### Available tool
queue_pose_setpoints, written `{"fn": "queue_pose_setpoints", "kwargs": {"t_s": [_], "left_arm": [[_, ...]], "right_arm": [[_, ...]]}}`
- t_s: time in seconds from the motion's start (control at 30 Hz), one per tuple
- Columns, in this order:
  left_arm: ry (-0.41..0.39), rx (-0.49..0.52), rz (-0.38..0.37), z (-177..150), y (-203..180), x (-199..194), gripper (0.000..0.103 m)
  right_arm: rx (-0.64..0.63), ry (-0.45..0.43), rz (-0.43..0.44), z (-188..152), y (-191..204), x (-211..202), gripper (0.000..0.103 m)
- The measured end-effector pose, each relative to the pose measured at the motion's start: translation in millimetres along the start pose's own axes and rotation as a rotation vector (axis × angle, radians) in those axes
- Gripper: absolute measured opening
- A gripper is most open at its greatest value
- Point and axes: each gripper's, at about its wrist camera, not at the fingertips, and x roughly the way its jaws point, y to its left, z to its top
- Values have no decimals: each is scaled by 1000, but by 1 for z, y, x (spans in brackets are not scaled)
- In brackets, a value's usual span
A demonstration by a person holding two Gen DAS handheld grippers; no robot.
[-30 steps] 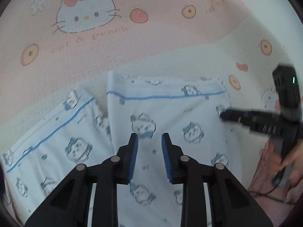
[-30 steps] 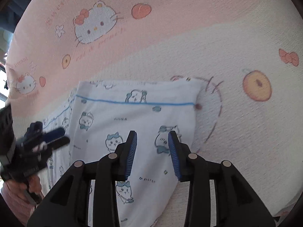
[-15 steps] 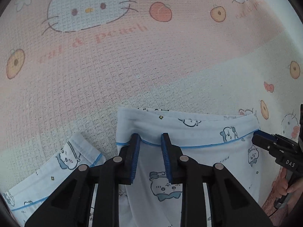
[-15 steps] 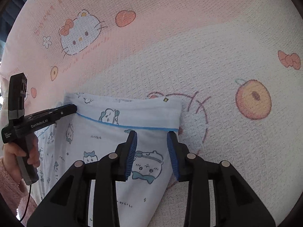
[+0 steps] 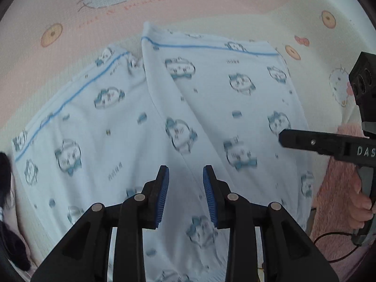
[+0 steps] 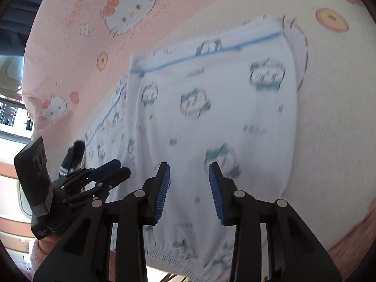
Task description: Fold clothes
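1. One waffle-textured blanket (image 5: 70, 54) covers the whole work surface, pink at the far side and cream nearer, printed with cartoon cat faces, peaches and small flowers.
2. At the left edge of the right wrist view a bright strip of room (image 6: 9, 112) shows beyond the blanket, too blurred to read.
3. Pale blue trousers (image 5: 211, 98) lie flat on the cream part, soft cotton printed with small cartoon animals, a blue line (image 5: 206, 47) across each far hem and a gathered elastic waist (image 6: 169, 258) nearest.
4. The left gripper (image 5: 185, 197) hangs over the trousers, ribbed blue pads (image 5: 163, 197) spread, holding nothing.
5. The right gripper (image 6: 189, 192) is likewise spread above the cloth, empty.
6. A fuzzy pink sleeve (image 5: 333, 195) shows behind it.
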Motion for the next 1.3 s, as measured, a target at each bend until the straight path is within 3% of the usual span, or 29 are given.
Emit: {"fn": "queue_pose_setpoints", "kwargs": {"t_s": [0.1,0.2,0.3,0.4,0.43,0.53,0.67,0.77,0.87,0.93,1.0,1.07,1.17,1.3], "left_arm": [[50,17,54,-36,-8,1,32],[93,33,113,-61,-6,-4,37],[116,38,183,-85,2,-16,45],[149,-5,197,-114,18,-21,51],[143,-30,204,-122,24,-23,61],[87,-151,164,-132,36,-34,62],[12,-111,74,-129,18,-40,62],[89,-98,164,-138,21,-31,66],[97,-138,189,-158,40,-45,66],[80,-225,202,-167,58,-55,66],[13,-271,179,-169,62,-68,62],[-69,-230,113,-161,48,-79,43],[-127,-122,73,-151,16,-82,42],[-76,-29,60,-145,-10,-65,42]], "right_arm": [[-74,78,-81,-40,22,22,35],[-270,80,-216,-54,44,24,35],[-282,72,-284,-66,40,19,36],[-290,67,-295,-76,41,18,36],[-300,70,-302,-79,44,19,36],[-329,76,-322,-89,51,22,36],[-368,85,-349,-101,61,27,36],[-397,92,-369,-111,68,30,36],[-433,94,-378,-119,76,33,36],[-465,90,-371,-123,82,35,37],[-497,86,-363,-126,88,36,37],[-529,82,-355,-130,93,38,37],[-578,75,-343,-136,102,40,37],[-641,67,-328,-143,114,43,37]]}}
